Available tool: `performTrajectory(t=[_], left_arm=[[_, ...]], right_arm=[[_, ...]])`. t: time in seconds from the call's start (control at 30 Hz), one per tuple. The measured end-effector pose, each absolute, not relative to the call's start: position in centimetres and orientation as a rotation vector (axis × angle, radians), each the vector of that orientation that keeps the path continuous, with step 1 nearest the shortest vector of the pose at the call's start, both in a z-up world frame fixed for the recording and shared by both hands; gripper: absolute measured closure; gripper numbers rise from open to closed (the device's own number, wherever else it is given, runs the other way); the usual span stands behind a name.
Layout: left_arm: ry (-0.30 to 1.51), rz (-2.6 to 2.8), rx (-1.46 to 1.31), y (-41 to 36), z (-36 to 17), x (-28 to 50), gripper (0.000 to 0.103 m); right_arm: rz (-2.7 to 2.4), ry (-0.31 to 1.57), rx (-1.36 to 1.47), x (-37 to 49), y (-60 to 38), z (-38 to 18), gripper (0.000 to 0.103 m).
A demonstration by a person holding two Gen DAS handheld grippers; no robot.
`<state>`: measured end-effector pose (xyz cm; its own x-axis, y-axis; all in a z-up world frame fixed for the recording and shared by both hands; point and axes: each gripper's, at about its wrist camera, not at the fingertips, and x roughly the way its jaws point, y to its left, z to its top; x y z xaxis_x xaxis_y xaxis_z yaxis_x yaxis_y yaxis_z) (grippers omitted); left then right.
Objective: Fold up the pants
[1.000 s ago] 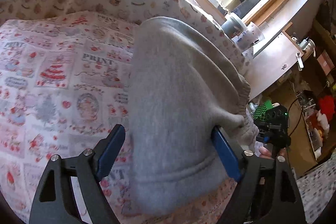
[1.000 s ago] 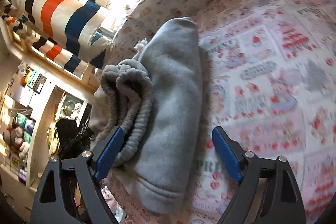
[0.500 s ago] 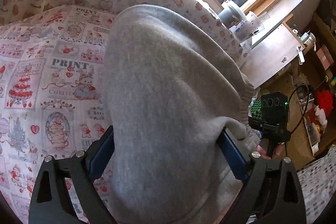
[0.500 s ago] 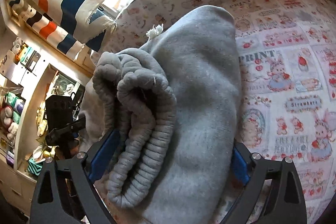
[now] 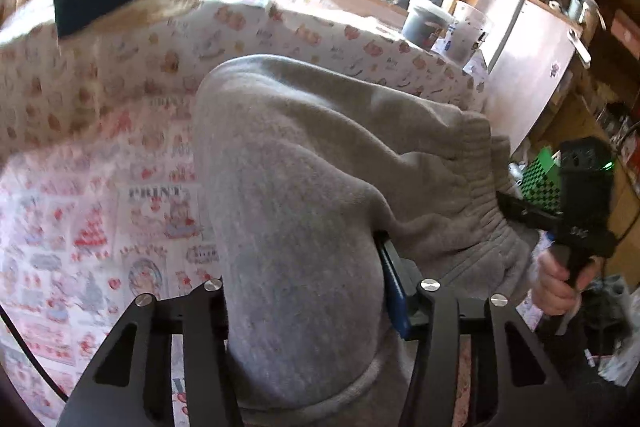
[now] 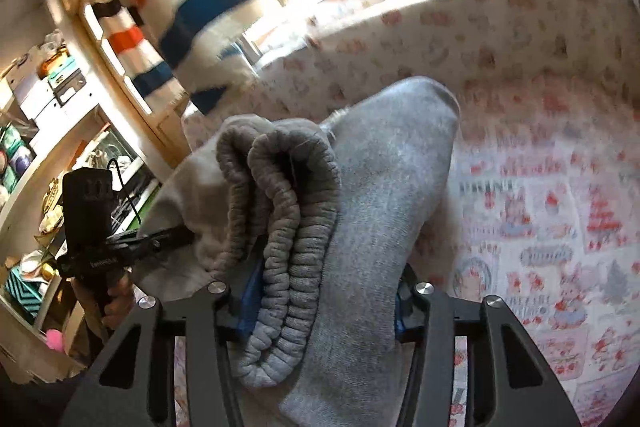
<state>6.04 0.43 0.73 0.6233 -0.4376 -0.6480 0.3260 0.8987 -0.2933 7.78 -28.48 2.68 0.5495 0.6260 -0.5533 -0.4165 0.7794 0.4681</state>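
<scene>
Both grippers, left (image 5: 304, 291) and right (image 6: 320, 297), have been clamped onto the pants (image 5: 320, 187), open a second ago. With the bundle now lifted, a fold is judged imminent.

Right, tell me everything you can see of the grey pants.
The grey pants look like soft fleece sweatpants, folded into a thick bundle. The ribbed elastic waistband is doubled over at one end. The left gripper and right gripper each clamp the bundle over the printed bedspread.
</scene>
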Motion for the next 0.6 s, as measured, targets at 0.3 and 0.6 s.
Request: performTrajectory(t=[0.3, 0.6], left_arm=[[0.647, -0.47, -0.1, -2.9, 5.3, 6.5, 0.053], [0.542, -0.591, -0.042, -13.0, 8.1, 15.2, 0.053]], right_arm=[[0.571, 0.621, 0.224, 6.9, -30.3, 8.7, 0.053], [0.318, 0.486, 0.183, 11.3, -38.3, 14.3, 0.053]])
